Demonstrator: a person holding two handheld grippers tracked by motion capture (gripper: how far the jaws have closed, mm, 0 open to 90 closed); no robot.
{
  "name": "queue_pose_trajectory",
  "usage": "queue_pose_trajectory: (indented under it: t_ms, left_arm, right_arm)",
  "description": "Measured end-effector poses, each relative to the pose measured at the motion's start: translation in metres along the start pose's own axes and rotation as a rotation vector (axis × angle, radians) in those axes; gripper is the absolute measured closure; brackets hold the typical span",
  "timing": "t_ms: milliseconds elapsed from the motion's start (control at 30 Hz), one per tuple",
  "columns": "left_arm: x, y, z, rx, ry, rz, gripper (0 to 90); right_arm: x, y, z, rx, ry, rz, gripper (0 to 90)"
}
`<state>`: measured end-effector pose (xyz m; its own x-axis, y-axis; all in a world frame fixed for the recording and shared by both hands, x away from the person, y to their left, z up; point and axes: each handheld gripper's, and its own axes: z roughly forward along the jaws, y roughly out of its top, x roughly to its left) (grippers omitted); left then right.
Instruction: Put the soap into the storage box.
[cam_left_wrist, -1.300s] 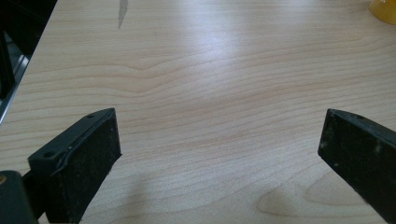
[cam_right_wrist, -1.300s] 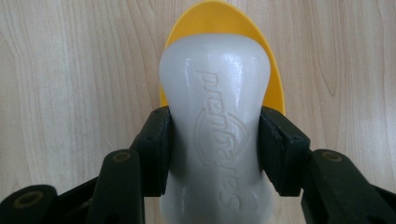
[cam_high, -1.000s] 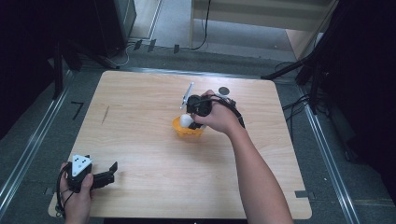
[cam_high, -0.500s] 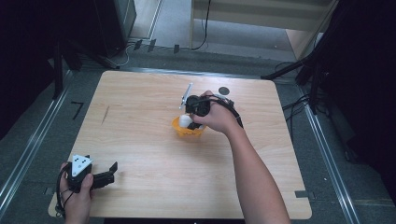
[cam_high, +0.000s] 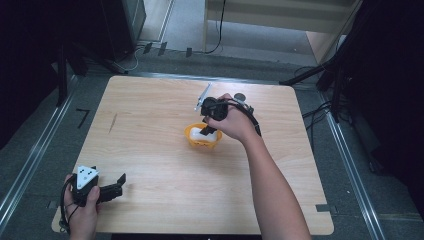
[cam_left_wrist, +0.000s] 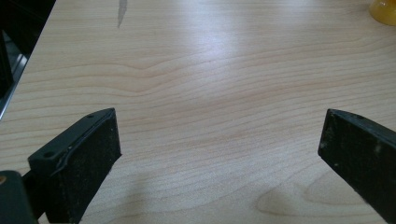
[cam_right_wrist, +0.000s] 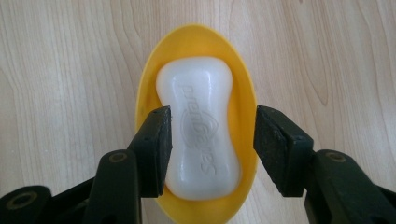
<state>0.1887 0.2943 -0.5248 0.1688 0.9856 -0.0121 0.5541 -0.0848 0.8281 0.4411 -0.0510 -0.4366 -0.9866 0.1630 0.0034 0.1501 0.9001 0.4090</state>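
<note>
A white bar of soap (cam_right_wrist: 201, 126) lies flat in a yellow oval dish (cam_right_wrist: 245, 93) on the wooden table. My right gripper (cam_right_wrist: 212, 140) is open and points down over it, one jaw on each side of the bar's waist, the left jaw close against it and the right jaw apart. From above, the dish (cam_high: 192, 136) sits mid-table under the right gripper (cam_high: 207, 131), with the soap (cam_high: 215, 136) partly hidden by the hand. My left gripper (cam_high: 120, 182) rests at the table's front left corner, open (cam_left_wrist: 219, 144) over bare wood.
A small dark round object (cam_high: 240, 96) lies on the table just behind the right hand. The table (cam_high: 150, 150) has a short dark streak (cam_high: 112, 122) at its left. Metal rails and cables run along the floor on both sides.
The right gripper has lowered the soap into the yellow dish and opened its jaws. The left gripper has stayed in place.
</note>
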Motion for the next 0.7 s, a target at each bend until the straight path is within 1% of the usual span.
queue_pose_trajectory:
  t_ms: [67, 100, 200, 267, 367, 400, 467, 533, 600, 633, 700]
  left_arm:
    - [0.0, 0.0, 0.0, 0.0, 0.0, -0.001, 0.0]
    - [0.0, 0.0, 0.0, 0.0, 0.001, 0.0, 0.0]
    - [0.0, 0.0, 0.0, -0.001, 0.001, 0.001, 0.0]
    - [0.0, 0.0, 0.0, -0.001, 0.001, 0.001, 0.0]
    - [0.0, 0.0, 0.0, -0.002, 0.001, 0.001, 0.0]
    - [0.0, 0.0, 0.0, 0.001, 0.0, 0.004, 0.0]
    - [0.0, 0.0, 0.0, 0.002, 0.002, 0.004, 0.0]
    - [-0.001, 0.0, 0.001, 0.001, 0.002, 0.002, 0.0]
    - [-0.001, 0.0, 0.001, 0.0, 0.004, 0.003, 0.0]
    - [-0.001, 0.0, 0.001, 0.002, 0.004, 0.003, 0.0]
    - [-0.001, 0.0, 0.001, 0.004, 0.007, 0.005, 0.0]
  right_arm:
    - [0.0, -0.001, 0.0, 0.004, 0.001, -0.003, 48.6]
    - [0.002, -0.003, 0.0, 0.011, 0.002, 0.008, 48.4]
    - [0.002, -0.006, -0.001, 0.006, -0.006, 0.013, 47.9]
    - [0.004, -0.009, -0.002, 0.006, -0.003, 0.027, 47.1]
    - [0.006, -0.012, -0.003, 0.005, -0.002, 0.029, 46.1]
    - [0.008, -0.016, -0.005, 0.006, -0.006, 0.039, 45.0]
    - [0.008, -0.017, -0.005, 0.006, -0.009, 0.04, 44.9]
    - [0.009, -0.022, -0.008, -0.007, -0.019, 0.05, 44.3]
    - [0.01, -0.027, -0.01, -0.012, -0.018, 0.064, 43.2]
    - [0.011, -0.031, -0.011, -0.02, -0.022, 0.062, 42.1]
    - [0.012, -0.037, -0.013, -0.022, -0.024, 0.074, 38.7]
